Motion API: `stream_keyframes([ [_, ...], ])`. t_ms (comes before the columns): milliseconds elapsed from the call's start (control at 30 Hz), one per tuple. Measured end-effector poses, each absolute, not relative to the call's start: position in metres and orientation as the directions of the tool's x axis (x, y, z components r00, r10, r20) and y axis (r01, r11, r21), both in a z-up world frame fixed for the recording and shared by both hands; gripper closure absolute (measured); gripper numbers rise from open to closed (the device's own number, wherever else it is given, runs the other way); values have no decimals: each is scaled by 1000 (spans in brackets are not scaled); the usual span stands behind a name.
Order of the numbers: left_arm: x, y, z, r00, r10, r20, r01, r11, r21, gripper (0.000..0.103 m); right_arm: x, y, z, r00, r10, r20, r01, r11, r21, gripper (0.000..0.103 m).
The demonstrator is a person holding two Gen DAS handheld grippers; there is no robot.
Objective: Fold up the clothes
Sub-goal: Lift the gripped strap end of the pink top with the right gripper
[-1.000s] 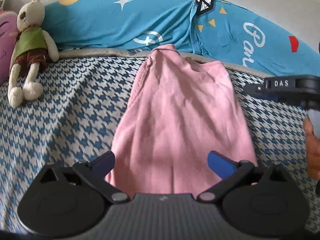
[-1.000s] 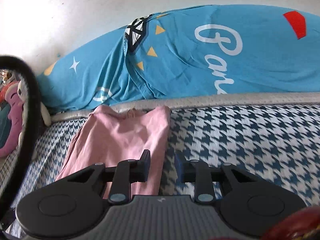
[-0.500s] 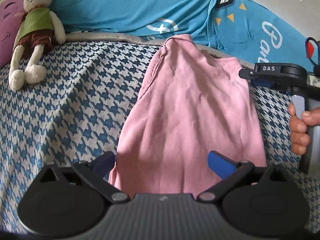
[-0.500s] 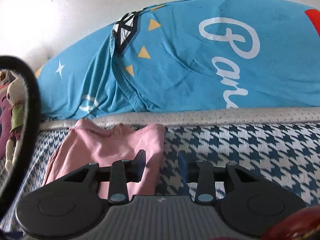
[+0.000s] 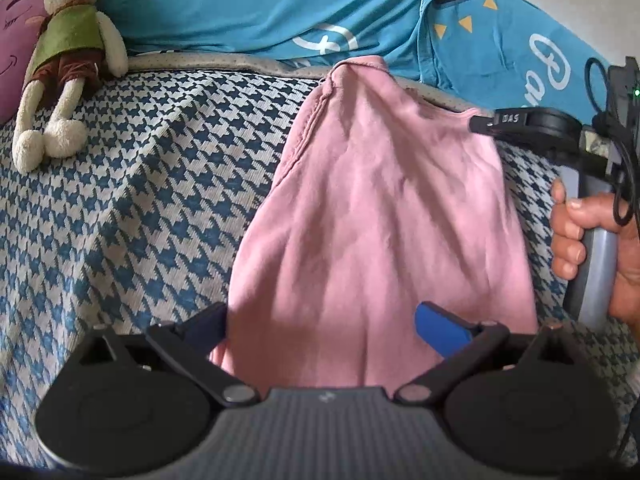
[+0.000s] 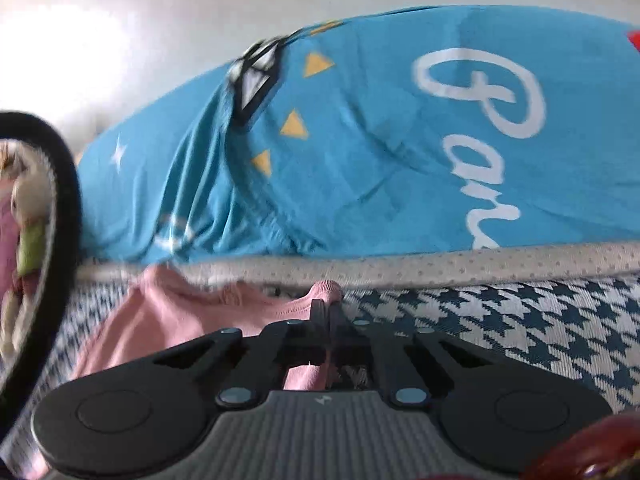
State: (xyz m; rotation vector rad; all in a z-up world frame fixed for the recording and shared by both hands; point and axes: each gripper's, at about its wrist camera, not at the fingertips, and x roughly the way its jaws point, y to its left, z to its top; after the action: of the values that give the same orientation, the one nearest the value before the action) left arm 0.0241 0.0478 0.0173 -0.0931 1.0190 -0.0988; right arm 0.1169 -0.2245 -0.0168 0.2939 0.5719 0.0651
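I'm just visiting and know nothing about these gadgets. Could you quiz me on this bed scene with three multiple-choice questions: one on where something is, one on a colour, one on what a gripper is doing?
1. Where does the plush rabbit lie?
A. On the pink garment
B. On the houndstooth bed cover, off to the left of the garment
C. Between the left gripper's fingers

2. What colour is the garment being folded?
A. Pink
B. Yellow
C. White

3. What state is the right gripper in?
A. Wide open above the cover
B. Shut on nothing
C. Shut on the garment's far corner

Answers: 1 B, the rabbit rests on the blue-and-white cover, apart from the garment. 2 A, the cloth is plainly pink. 3 C, the fingers meet with pink fabric pinched between them; the left gripper stands open.
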Motion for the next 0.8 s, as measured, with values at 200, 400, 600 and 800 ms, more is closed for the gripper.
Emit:
stream_keyframes([
  [200, 25, 46, 15, 524, -103, -846, 28, 994, -104, 0, 119, -241, -22, 824, 178, -538, 51, 922, 384, 95],
  [400, 27, 51, 14, 521, -93, -849, 5, 994, -106, 0, 115, -262, -19, 776, 331, -537, -15, 861, 508, 80],
  [600, 27, 51, 14, 522, -93, -848, 4, 994, -107, 0, 110, -274, -22, 734, 403, -546, -66, 843, 534, 74],
  [800, 26, 49, 13, 525, -86, -847, 9, 995, -96, 0, 108, -279, -28, 708, 471, -527, -106, 808, 580, 69],
])
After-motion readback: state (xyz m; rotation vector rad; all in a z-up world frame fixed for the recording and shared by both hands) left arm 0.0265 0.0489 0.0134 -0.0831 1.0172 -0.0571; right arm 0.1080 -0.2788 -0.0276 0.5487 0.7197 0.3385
